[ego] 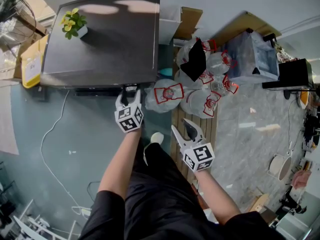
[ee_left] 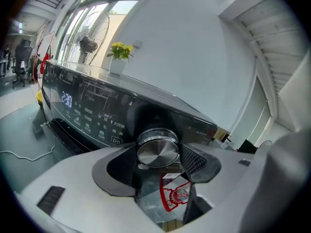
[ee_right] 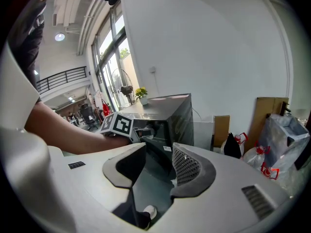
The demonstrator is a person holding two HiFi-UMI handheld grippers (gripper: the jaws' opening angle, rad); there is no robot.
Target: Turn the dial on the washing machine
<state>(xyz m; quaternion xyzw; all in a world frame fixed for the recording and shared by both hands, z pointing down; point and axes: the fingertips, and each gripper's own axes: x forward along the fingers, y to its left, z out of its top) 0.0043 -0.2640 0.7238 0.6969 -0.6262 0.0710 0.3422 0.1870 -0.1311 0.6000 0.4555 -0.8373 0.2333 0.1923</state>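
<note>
Left claw (ee_left: 160,157) clamps the dial (ee_left: 156,148); right claw (ee_right: 158,166) wide (empty); pot (ego: 81,32) holds yellow flowers (ego: 71,21); bags (ego: 167,95): contents unclear.

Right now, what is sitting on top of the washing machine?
Only a small potted plant with yellow flowers, near a back corner of the washing machine. The rest of its top is bare. From above, the left hand-held gripper, closed on the dial, largely covers it.
</note>
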